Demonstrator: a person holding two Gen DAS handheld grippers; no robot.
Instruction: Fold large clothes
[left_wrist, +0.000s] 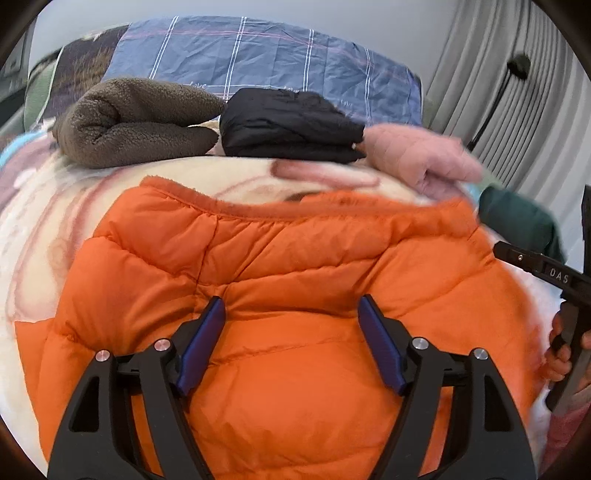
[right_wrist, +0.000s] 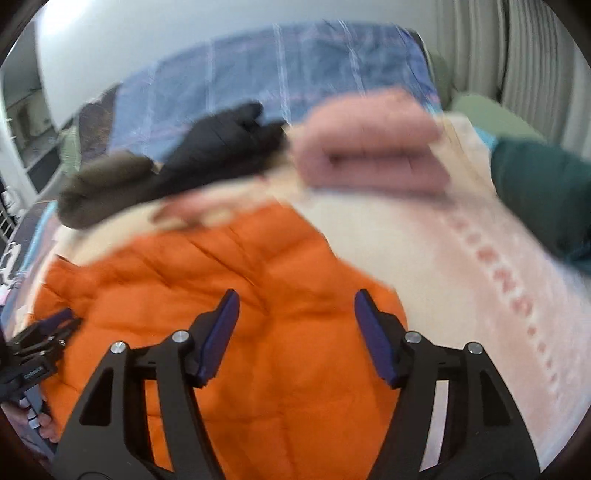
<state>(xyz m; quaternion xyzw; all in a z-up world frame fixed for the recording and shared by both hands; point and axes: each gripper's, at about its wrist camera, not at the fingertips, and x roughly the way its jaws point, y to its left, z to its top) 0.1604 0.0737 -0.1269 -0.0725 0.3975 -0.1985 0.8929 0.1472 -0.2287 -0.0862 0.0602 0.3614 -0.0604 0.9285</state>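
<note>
An orange puffer jacket (left_wrist: 288, 280) lies spread on a cream patterned blanket (left_wrist: 44, 229) on a bed. It also shows in the right wrist view (right_wrist: 229, 295), which is blurred. My left gripper (left_wrist: 291, 314) is open and empty, its blue-padded fingers just above the middle of the jacket. My right gripper (right_wrist: 295, 310) is open and empty above the jacket's right part near its edge. The right gripper's body shows at the right edge of the left wrist view (left_wrist: 554, 277). The left gripper shows at the left edge of the right wrist view (right_wrist: 40, 339).
Folded clothes lie in a row at the far side: a brown fleece (left_wrist: 136, 122), a black jacket (left_wrist: 291, 125), a pink garment (left_wrist: 417, 155) and a dark green one (left_wrist: 521, 221). A blue checked pillow (left_wrist: 266, 55) is behind them. Curtains (left_wrist: 517, 74) hang at right.
</note>
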